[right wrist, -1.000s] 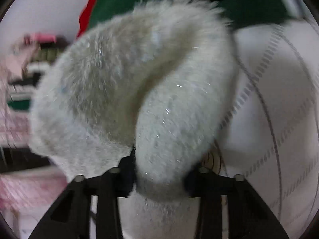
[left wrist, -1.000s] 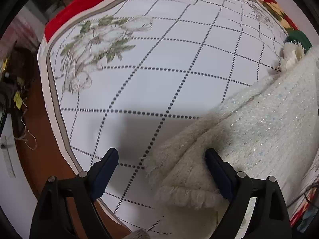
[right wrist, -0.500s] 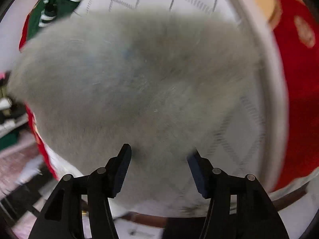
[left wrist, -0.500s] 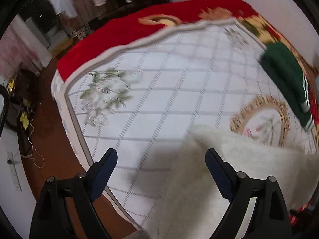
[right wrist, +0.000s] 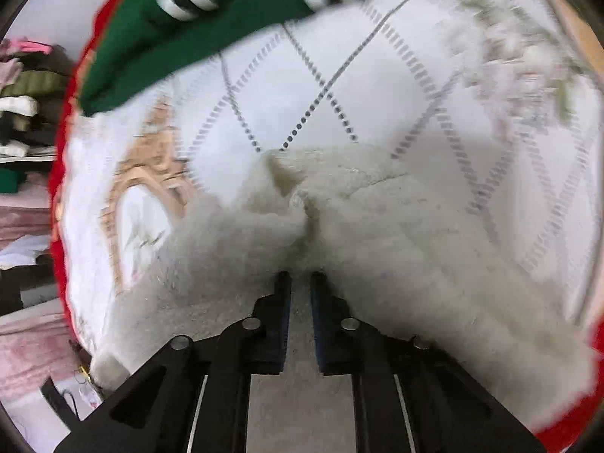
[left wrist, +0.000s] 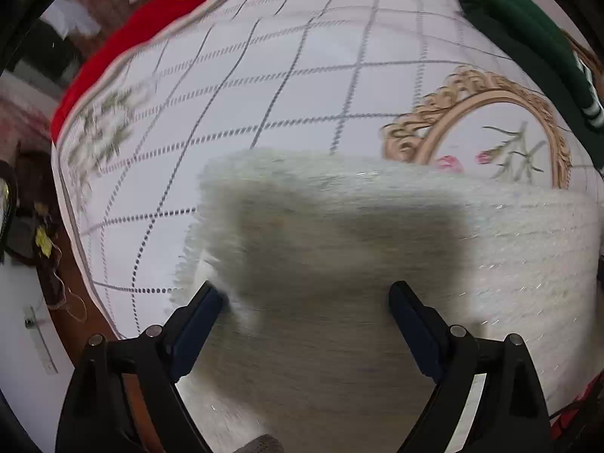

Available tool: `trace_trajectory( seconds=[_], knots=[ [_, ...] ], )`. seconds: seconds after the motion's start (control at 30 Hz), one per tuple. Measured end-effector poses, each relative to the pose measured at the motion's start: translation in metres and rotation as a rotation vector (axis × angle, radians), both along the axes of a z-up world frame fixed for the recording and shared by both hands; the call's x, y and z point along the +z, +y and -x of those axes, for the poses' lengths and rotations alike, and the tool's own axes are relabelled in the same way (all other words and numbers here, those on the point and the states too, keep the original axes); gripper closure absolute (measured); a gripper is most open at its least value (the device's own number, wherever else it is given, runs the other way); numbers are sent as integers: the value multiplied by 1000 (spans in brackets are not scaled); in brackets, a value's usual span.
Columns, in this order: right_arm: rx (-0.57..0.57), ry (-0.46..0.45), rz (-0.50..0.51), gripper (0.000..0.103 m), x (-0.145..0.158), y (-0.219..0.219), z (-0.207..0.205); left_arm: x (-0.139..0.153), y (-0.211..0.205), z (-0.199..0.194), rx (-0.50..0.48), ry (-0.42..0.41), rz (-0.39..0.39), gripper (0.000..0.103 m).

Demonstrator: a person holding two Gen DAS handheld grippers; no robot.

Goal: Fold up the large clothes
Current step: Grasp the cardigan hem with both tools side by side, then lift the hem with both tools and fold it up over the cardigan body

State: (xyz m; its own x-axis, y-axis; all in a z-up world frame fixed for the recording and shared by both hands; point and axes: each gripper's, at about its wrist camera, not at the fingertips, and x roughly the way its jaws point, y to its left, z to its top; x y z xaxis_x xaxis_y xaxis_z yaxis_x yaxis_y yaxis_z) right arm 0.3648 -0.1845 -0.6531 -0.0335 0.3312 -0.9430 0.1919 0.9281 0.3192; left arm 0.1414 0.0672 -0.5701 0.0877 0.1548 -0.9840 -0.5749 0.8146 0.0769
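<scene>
A fluffy cream-white sweater [left wrist: 377, 234] lies folded on the white quilted bed cover [left wrist: 283, 75]. My left gripper [left wrist: 305, 302] is open just above it, its blue-padded fingers [left wrist: 200, 321] spread wide over the sweater's near left edge, holding nothing. In the right wrist view the same sweater [right wrist: 396, 226] bunches up in front of my right gripper [right wrist: 300, 283], whose jaws stand nearly closed with cream fabric pinched between them.
A dark green garment with white stripes [left wrist: 528, 37] lies at the far right of the bed; it also shows in the right wrist view [right wrist: 196, 26]. A red blanket [left wrist: 124, 41] edges the cover. The brown floor and clutter [left wrist: 34, 226] lie off the left edge.
The sweater went from hanging lifted in my right gripper to lying on the bed. My left gripper moved right over it. My right gripper opened, then closed on fabric again.
</scene>
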Motion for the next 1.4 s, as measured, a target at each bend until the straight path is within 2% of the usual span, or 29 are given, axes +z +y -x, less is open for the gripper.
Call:
trace_trajectory(
  seconds=[0.07, 0.17, 0.23, 0.27, 0.3, 0.33, 0.47, 0.53, 0.57, 0.6, 0.63, 0.67, 0.73, 0.8, 0.93, 0.97, 1.0, 1.03, 1.1, 1.23, 1.3, 1.33, 1.4],
  knots=[
    [20, 2, -1, 94, 10, 7, -7, 10, 9, 7, 18, -7, 7, 12],
    [40, -9, -52, 93, 50, -5, 1, 47, 28, 30, 88, -93, 61, 12],
    [41, -19, -118, 71, 74, -18, 4, 68, 44, 48, 147, -158, 100, 12],
    [42, -22, -125, 37, 82, -20, 11, 74, 50, 54, 166, -175, 105, 12],
    [43, -30, -122, 14, 92, -19, 16, 76, 59, 60, 180, -190, 109, 13],
    [46, -45, -113, 13, 102, -23, 17, 75, 63, 61, 180, -202, 125, 13],
    [62, -50, -108, 13, 123, -34, 10, 40, 69, 37, 128, -171, 178, 13],
    [105, -82, -39, 13, 131, -31, 0, 22, 67, 22, 102, -130, 188, 15],
    [129, -94, -17, 13, 129, -30, -3, 16, 67, 16, 86, -137, 185, 21],
    [172, -105, 0, 13, 128, -23, -8, 13, 64, 11, 67, -128, 143, 48],
    [213, -87, 11, 13, 121, -16, -14, 10, 62, 6, 49, -116, 115, 67],
    [236, -58, 21, 13, 114, -12, -16, 13, 61, 5, 49, -131, 86, 72],
    [282, -21, 30, 13, 99, -1, -25, 20, 63, 6, 53, -167, 73, 90],
    [350, -10, 33, 13, 87, 12, -33, 29, 64, 6, 56, -190, 65, 91],
    [421, 24, -90, 14, 71, 34, -42, 31, 68, 10, 55, -191, 62, 92],
    [435, 28, -121, 26, 69, 39, -42, 29, 70, 10, 59, -189, 66, 92],
    [450, 26, -121, 64, 68, 43, -42, 29, 73, 9, 65, -188, 70, 92],
    [467, 33, -115, 81, 66, 46, -42, 27, 76, 9, 72, -185, 77, 92],
    [466, 25, -78, 94, 68, 49, -42, 25, 78, 4, 81, -185, 82, 92],
    [405, -44, -27, 98, 80, 53, -51, 19, 86, -5, 66, -179, 72, 92],
    [409, -2, -17, 97, 73, 59, -56, 11, 93, -10, 78, -170, 114, 91],
    [403, 19, -12, 96, 74, 60, -57, 11, 97, -12, 87, -161, 137, 87],
    [396, 34, -9, 92, 88, 59, -56, 18, 101, -10, 106, -163, 180, 85]
  ],
)
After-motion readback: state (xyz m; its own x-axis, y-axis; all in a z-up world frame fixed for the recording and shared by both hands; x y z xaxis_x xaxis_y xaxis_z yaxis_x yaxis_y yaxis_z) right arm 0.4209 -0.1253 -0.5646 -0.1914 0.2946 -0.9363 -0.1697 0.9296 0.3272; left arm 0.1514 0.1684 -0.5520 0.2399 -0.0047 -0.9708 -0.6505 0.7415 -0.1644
